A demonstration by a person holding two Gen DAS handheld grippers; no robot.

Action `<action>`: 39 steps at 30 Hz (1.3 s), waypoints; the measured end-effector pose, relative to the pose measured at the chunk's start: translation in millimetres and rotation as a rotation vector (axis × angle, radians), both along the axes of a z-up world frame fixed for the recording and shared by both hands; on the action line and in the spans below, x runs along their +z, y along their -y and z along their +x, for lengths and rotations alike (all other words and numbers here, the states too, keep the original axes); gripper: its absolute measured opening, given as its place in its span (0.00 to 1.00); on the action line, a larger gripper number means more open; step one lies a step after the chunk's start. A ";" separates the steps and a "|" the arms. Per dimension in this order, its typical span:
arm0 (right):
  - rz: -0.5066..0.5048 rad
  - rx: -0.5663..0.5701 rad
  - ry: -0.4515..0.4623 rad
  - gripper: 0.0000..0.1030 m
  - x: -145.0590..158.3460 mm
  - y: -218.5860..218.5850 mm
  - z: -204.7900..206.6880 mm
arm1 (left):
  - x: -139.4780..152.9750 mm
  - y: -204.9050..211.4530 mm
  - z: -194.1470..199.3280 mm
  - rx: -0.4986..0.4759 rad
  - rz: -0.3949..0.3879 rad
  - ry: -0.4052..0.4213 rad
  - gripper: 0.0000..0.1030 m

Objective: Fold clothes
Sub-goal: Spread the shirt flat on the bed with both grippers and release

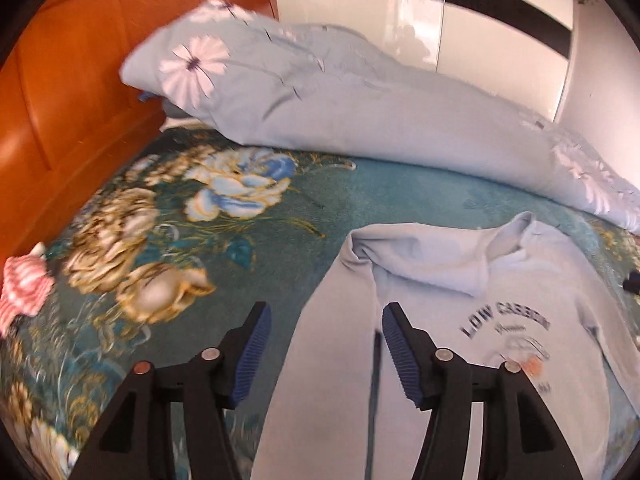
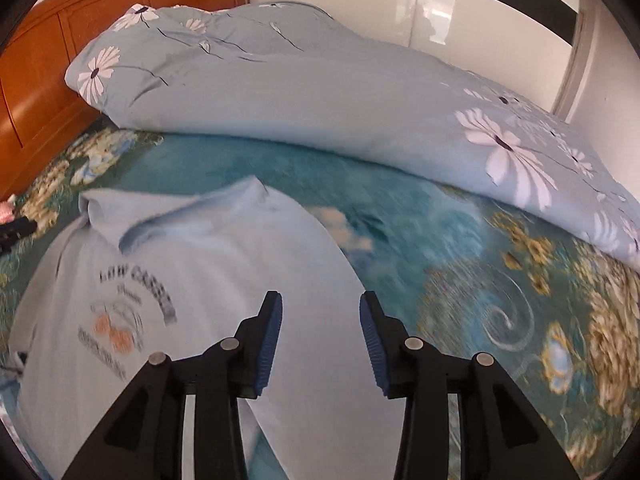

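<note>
A pale blue T-shirt [image 1: 500, 344] with dark "LOW CARBON" print lies on the teal floral bedspread [image 1: 380, 188], one sleeve folded over its chest. My left gripper [image 1: 326, 316] is open and empty, above the shirt's left edge. In the right wrist view the same shirt [image 2: 224, 280] lies at lower left. My right gripper [image 2: 320, 304] is open and empty, above the shirt's right edge. The other gripper's tip [image 2: 16, 230] shows at the far left edge.
A rumpled light blue duvet [image 2: 320, 92] with white daisies lies along the far side of the bed. An orange wooden headboard [image 1: 68, 92] stands at left. A pink-and-white cloth [image 1: 24, 292] lies by the headboard. White wardrobe doors [image 2: 420, 8] stand behind.
</note>
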State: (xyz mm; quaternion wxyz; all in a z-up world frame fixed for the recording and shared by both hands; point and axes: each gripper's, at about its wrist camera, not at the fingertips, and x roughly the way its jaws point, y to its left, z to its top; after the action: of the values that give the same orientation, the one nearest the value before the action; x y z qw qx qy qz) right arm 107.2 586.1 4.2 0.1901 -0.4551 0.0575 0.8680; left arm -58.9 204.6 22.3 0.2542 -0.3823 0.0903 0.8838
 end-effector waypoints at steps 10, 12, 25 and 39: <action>0.005 -0.356 0.065 0.41 -24.6 -32.0 234.1 | 7.1 57.2 121.2 0.073 0.131 -0.056 0.67; -0.055 -0.375 0.049 0.41 -29.4 -28.5 256.1 | 3.7 60.6 133.9 0.080 0.151 -0.029 0.67; -0.009 -0.463 -0.030 0.02 -27.9 -23.0 286.2 | -0.4 84.0 137.7 0.100 0.078 -0.007 0.67; 0.114 -0.591 -0.158 0.38 5.5 0.2 263.4 | -57.3 94.5 137.7 -0.039 0.025 0.088 0.67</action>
State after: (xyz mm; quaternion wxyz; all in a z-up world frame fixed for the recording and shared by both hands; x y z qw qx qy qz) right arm 370.6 585.9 9.7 0.4546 -0.3384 0.1530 0.8095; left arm 78.8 110.1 -35.1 0.2797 -0.4160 0.0755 0.8620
